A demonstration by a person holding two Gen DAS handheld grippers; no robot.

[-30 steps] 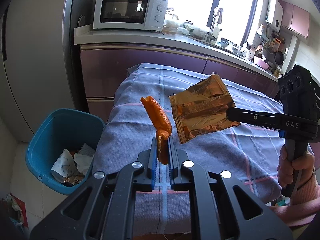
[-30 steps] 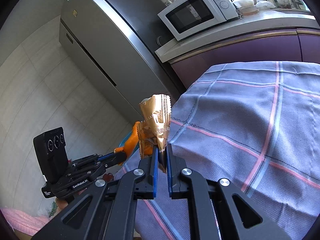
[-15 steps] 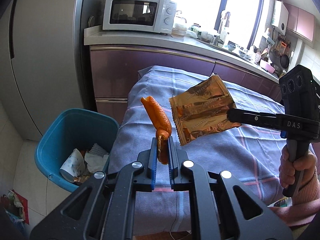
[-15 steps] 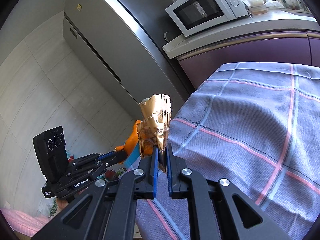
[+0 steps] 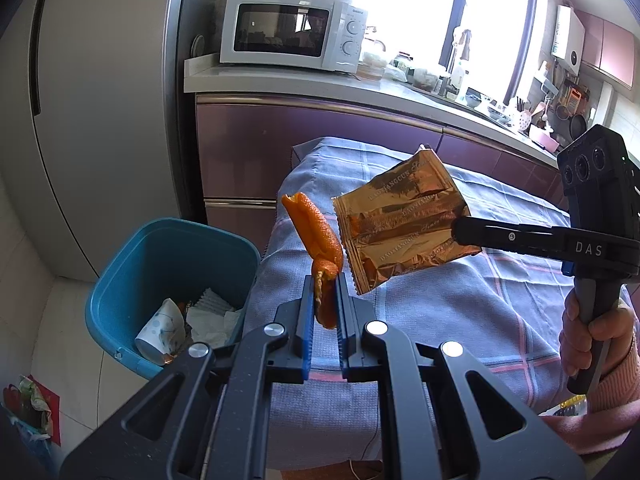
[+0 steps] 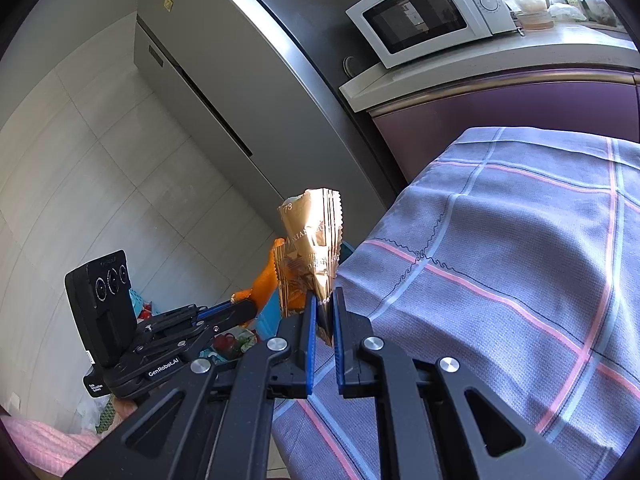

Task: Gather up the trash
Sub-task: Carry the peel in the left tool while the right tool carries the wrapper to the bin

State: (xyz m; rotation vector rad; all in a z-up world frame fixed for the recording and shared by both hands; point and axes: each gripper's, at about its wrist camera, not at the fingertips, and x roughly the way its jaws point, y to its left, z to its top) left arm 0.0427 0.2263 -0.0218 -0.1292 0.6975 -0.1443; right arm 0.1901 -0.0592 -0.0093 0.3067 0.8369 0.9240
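Desk (image 5: 460, 300): draped in a blue-grey cloth checked with pink and pale blue lines; no loose items visible on it. Set in front of a purple kitchen cabinet carrying a white microwave (image 5: 292, 36).

Blue bin (image 5: 160, 264): on the floor at the left end of the desk, below and left of both claws. Contains a crushed paper cup and crumpled white paper.

Right claw (image 6: 323, 312): clamped on one corner of a gold foil wrapper (image 5: 400, 232). Wrapper held in the air above the cloth, creased, edges serrated, printed with repeated "DAOXIANGCUN" lettering; "78" legible near its top in the right wrist view. "DAS" printed on the claw body; handle gripped by a hand (image 5: 592, 332) in a pink sleeve.

Left claw (image 5: 325, 300): closed on the lower end of a strip of orange peel (image 5: 316, 232). Peel upright, curled, pebbled skin, just left of the wrapper and near the desk's left edge. "GenRobot.AI" legible on this claw in the right wrist view.
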